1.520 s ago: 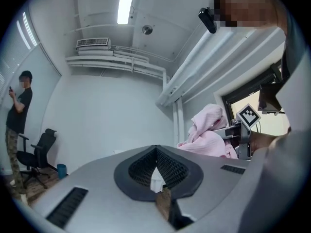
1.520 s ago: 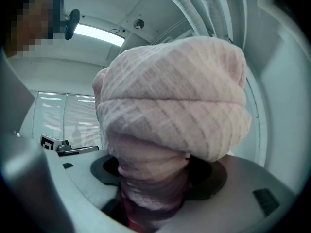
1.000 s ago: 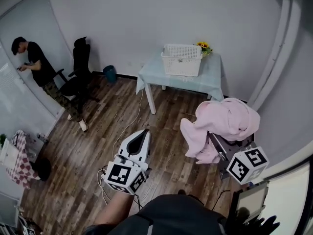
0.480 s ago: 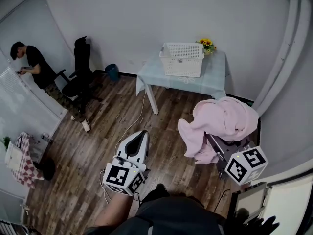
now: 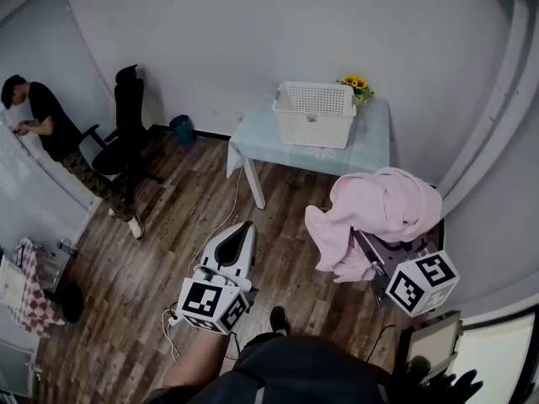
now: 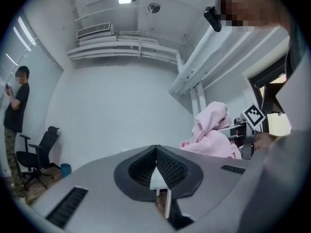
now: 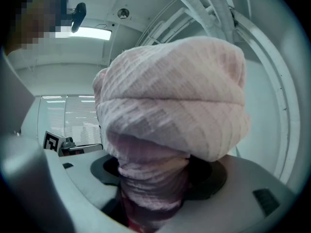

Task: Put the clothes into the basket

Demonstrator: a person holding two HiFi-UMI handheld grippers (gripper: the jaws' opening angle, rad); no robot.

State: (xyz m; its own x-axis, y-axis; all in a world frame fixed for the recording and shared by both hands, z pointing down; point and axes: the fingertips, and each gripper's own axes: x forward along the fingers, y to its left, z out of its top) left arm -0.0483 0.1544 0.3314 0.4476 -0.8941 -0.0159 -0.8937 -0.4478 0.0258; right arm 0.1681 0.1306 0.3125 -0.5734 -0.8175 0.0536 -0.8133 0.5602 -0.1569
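Note:
A white perforated basket point(image 5: 314, 114) stands on a small table with a pale blue cloth point(image 5: 372, 146) by the far wall. My right gripper point(image 5: 364, 244) is shut on a bulky pink garment point(image 5: 383, 209), held in the air at the right, short of the table. The cloth covers its jaws. In the right gripper view the pink garment point(image 7: 170, 115) fills the middle and bunches down between the jaws of the right gripper point(image 7: 155, 198). My left gripper point(image 5: 239, 239) hangs lower left over the wooden floor, shut and empty; the left gripper point(image 6: 156, 154) shows its pads meeting.
Sunflowers point(image 5: 357, 84) sit behind the basket. A person point(image 5: 38, 120) stands at the far left beside a black office chair point(image 5: 126, 133). A blue bin point(image 5: 181, 130) is by the wall. A white cable point(image 5: 221, 219) runs across the floor. A wall lies close on the right.
The view has drifted: the table and basket sit slightly lower and the person has slid toward the left edge. Both grippers keep their places, with the pink garment still held.

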